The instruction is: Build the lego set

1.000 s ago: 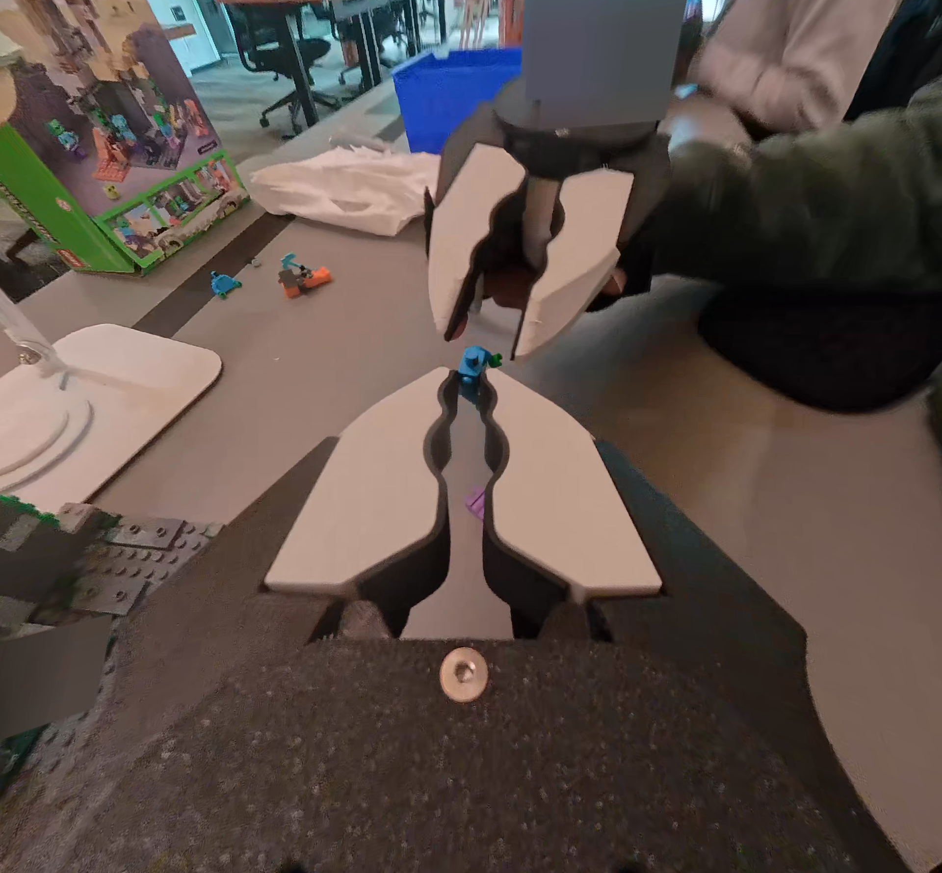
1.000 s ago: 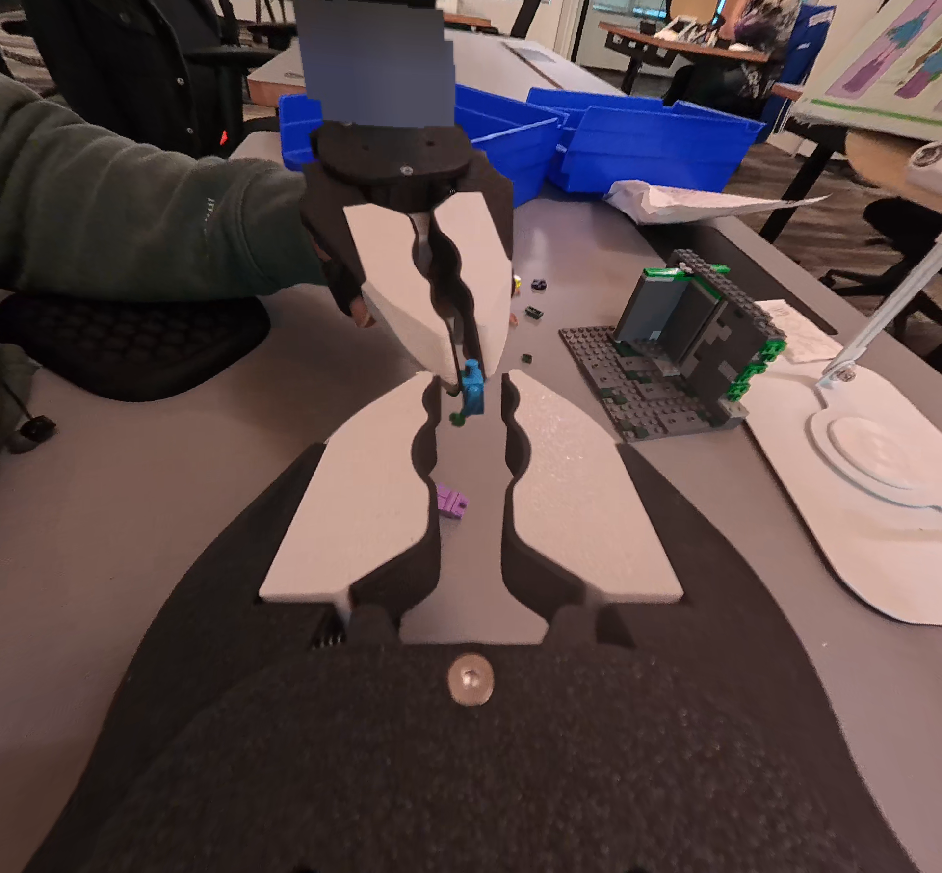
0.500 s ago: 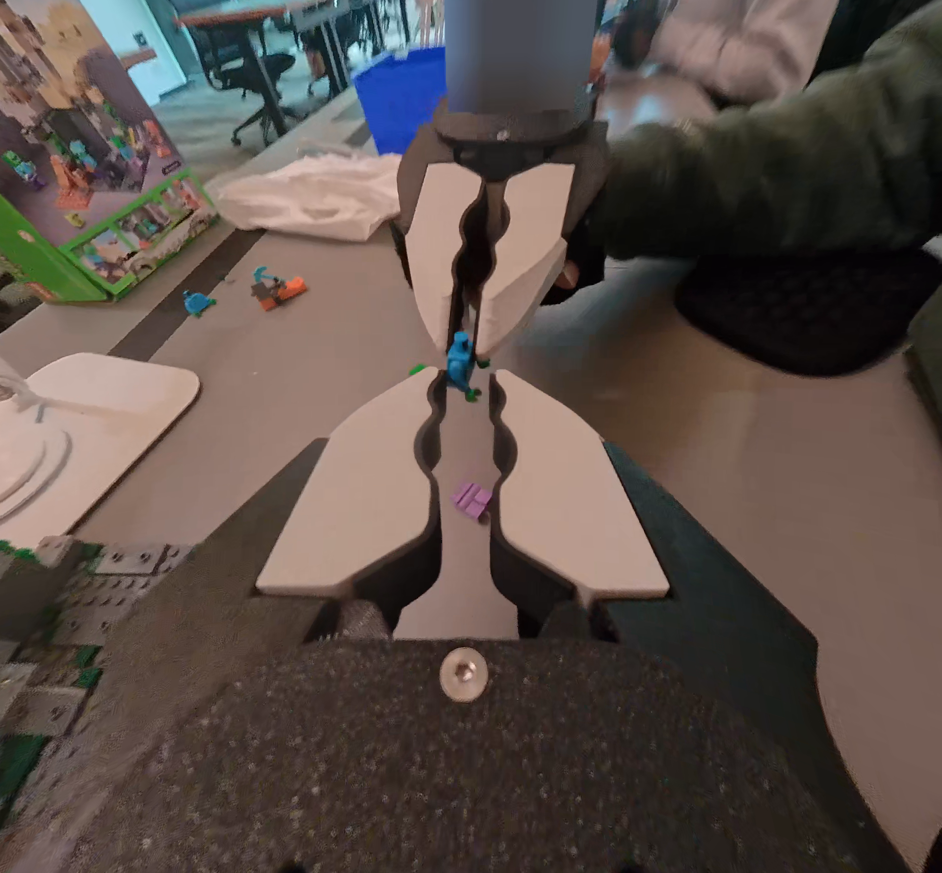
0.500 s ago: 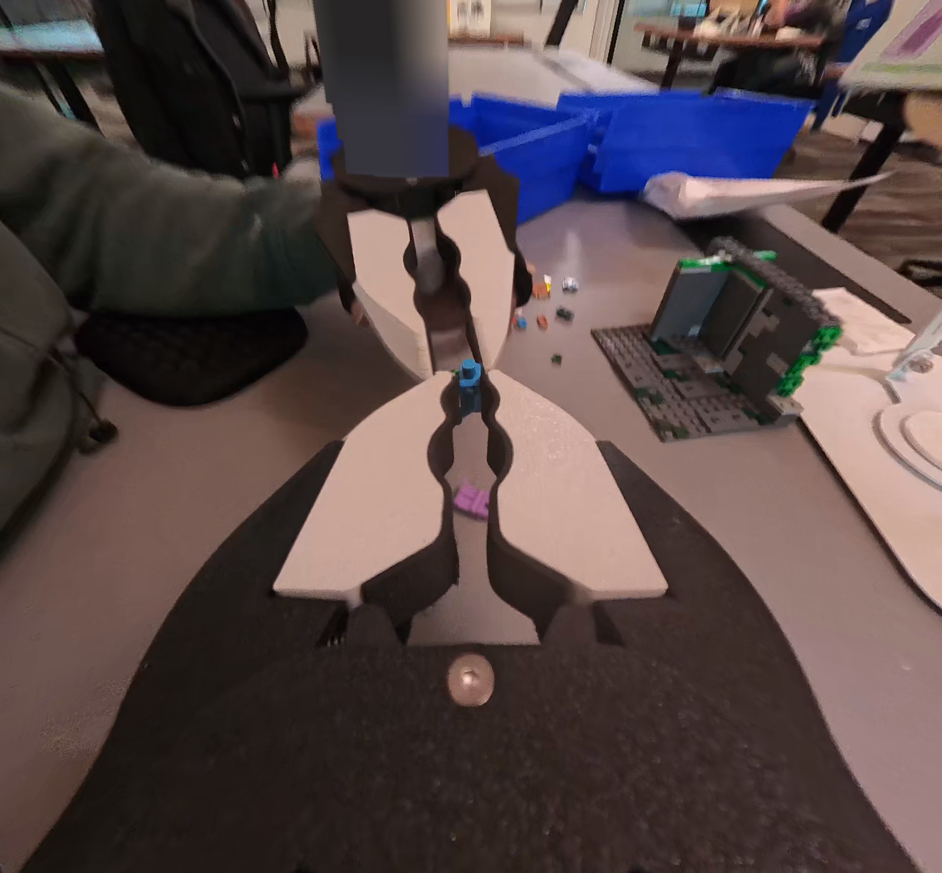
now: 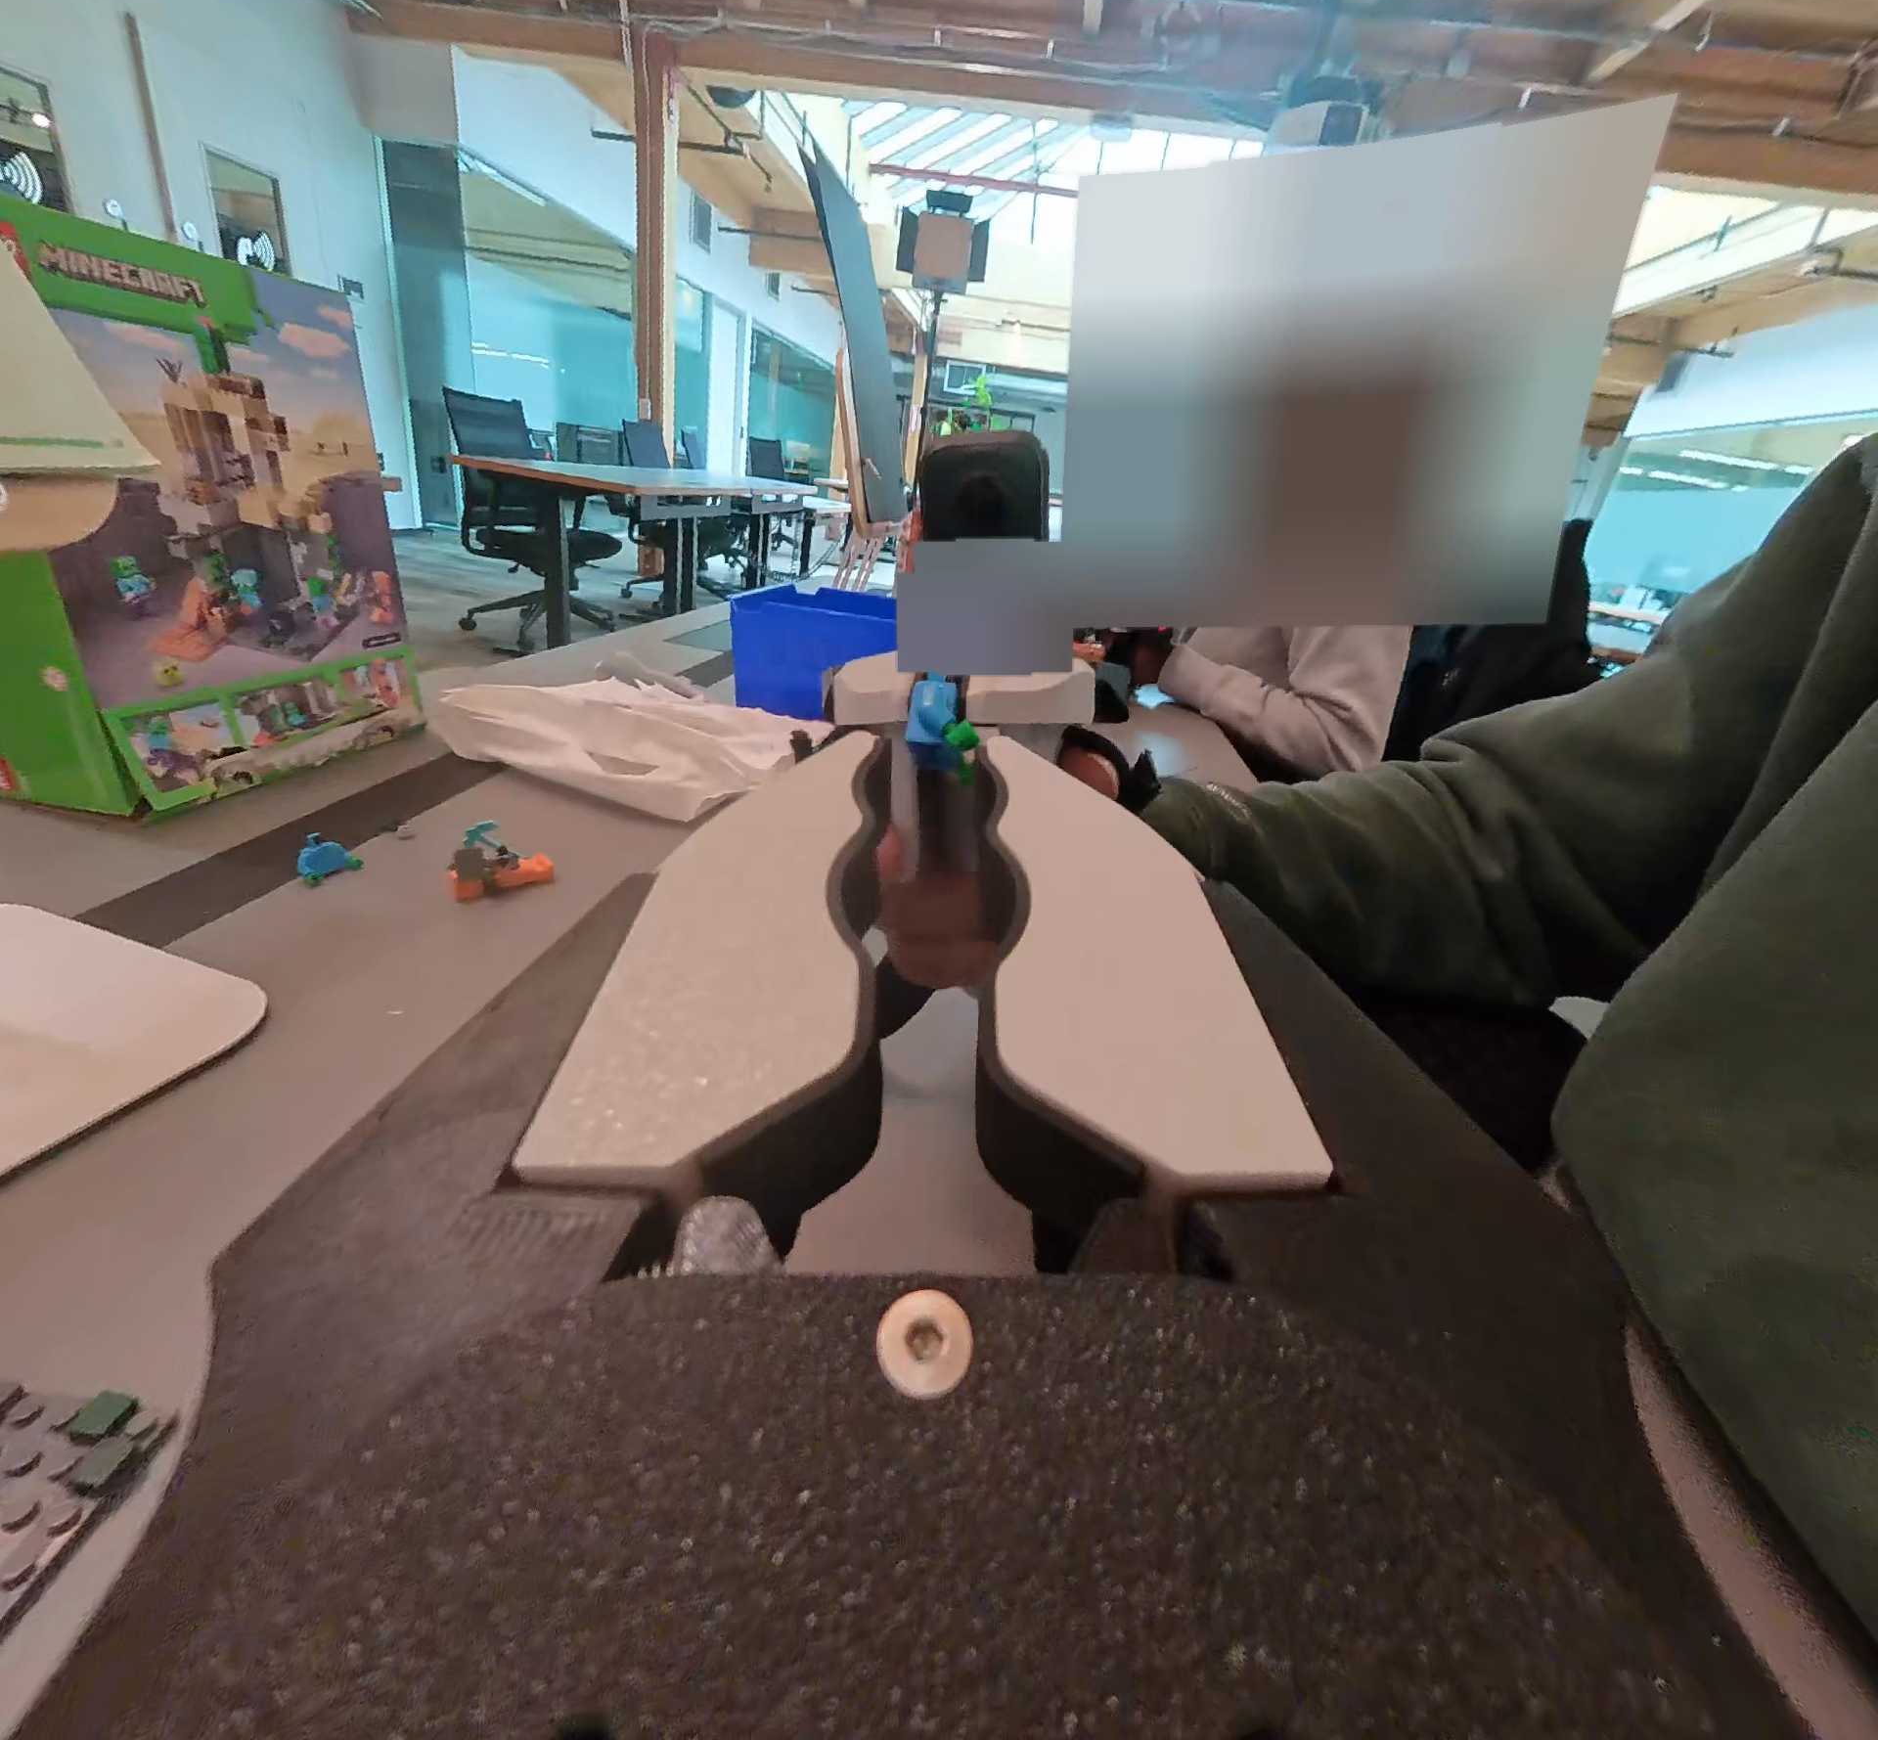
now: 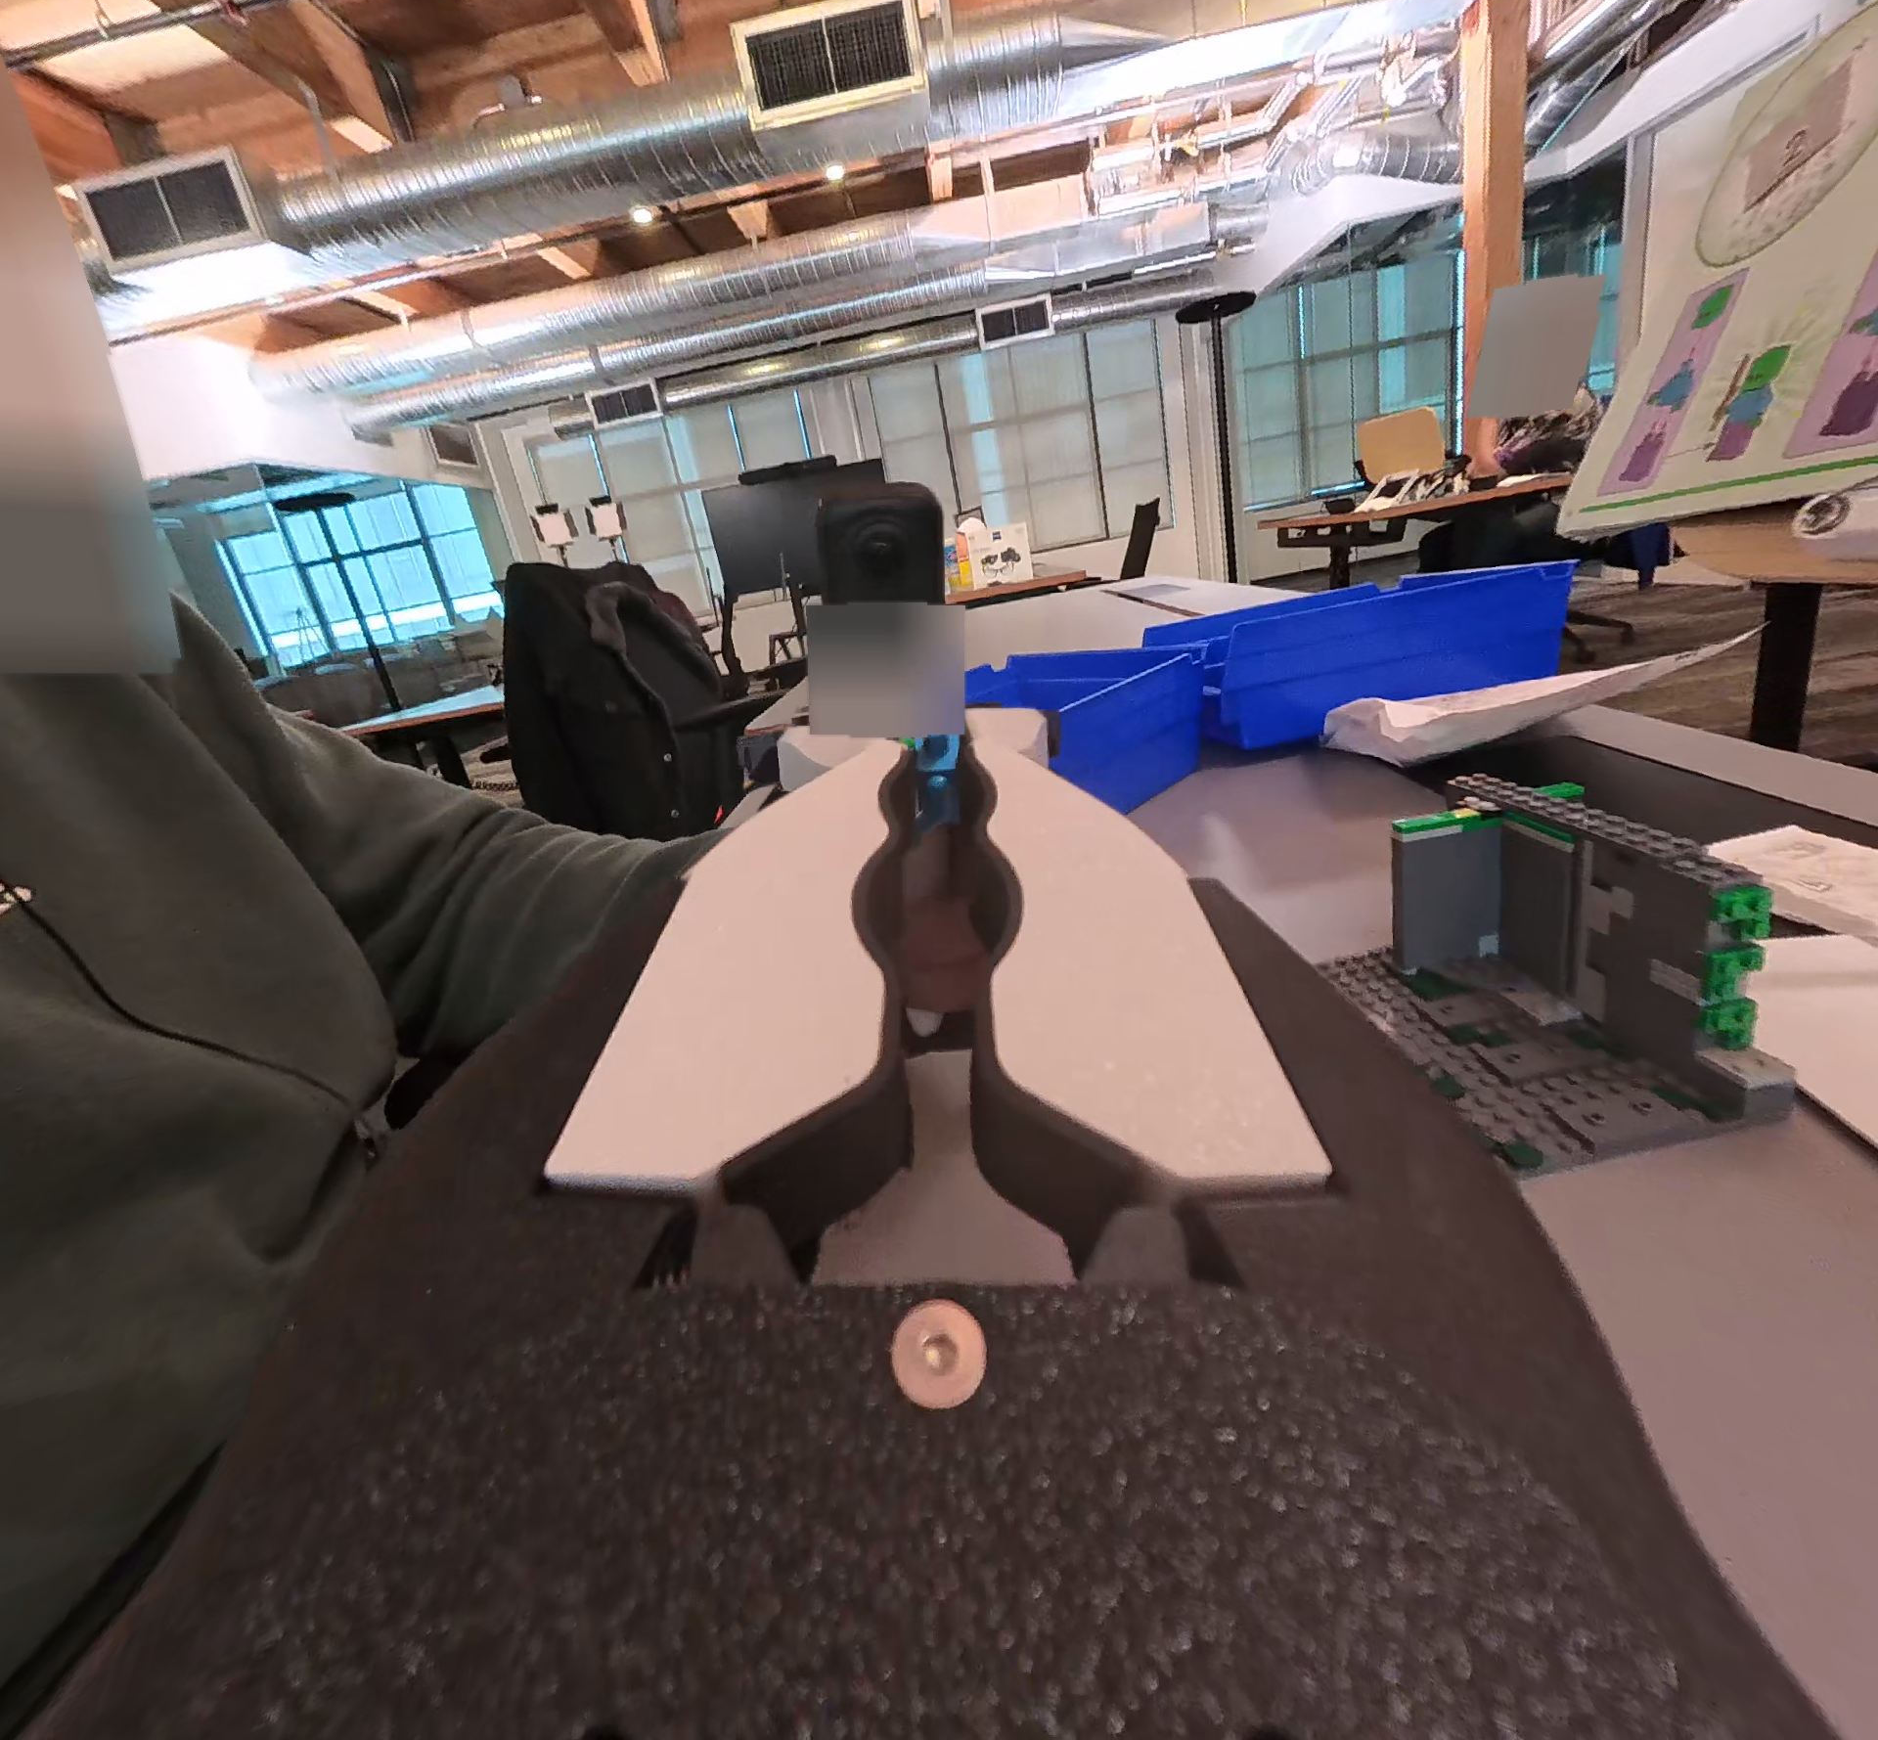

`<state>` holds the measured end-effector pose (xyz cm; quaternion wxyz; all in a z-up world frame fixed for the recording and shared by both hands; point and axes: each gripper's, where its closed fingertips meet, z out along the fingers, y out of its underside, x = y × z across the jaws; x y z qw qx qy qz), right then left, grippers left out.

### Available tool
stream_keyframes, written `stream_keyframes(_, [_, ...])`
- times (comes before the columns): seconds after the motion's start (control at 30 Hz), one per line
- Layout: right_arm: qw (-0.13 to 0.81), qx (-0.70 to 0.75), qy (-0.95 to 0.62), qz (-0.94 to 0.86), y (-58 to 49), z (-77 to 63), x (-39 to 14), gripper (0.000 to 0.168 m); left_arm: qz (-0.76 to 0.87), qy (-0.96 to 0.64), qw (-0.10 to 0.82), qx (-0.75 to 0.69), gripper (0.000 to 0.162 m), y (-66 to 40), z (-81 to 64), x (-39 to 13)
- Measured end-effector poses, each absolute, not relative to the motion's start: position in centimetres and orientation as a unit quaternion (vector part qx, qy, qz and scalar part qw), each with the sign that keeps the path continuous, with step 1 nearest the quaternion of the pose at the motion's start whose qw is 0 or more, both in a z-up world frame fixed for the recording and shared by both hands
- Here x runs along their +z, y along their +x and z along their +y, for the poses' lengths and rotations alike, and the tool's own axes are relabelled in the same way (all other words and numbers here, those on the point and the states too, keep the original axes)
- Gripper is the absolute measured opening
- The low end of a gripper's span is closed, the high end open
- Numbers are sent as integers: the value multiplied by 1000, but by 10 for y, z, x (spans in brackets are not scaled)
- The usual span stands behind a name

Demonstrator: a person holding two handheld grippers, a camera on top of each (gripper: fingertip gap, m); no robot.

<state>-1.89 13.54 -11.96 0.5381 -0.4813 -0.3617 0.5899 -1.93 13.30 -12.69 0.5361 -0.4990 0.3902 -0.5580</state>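
2 grippers (image 5: 930, 756) (image 6: 935, 761), blue figure (image 5: 930, 726), printed box (image 5: 203, 523)

- Green set box (image 5: 203, 523), desk's far left edge: title print carried across top band, small logo at lower corner.
- Instr. sheet (image 6: 1748, 319), propped at desk's right edge: only pics made out, no legible txt.

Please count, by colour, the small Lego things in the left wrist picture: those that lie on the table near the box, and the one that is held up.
blue piece, lying on the table: 1
orange and grey piece, lying on the table: 1
blue and green figure, held up off the table: 1
Total: 3
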Motion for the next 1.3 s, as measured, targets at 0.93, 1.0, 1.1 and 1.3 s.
stream_keyframes(0.93, [504,362,-678,-393,35,193,-165,13,371,-542,545,-521,8,-31,155,-136])
stream_keyframes(1.0, [461,278,-729,-423,55,197,-197,13,372,-553,543,-511,8,-32,159,-142])
stream_keyframes(1.1, [388,232,-780,-432,68,196,-238,14,375,-565,536,-503,8,-29,161,-150])
stream_keyframes(1.3, [318,219,-812,-438,63,191,-270,14,395,-579,524,-484,8,-22,160,-162])
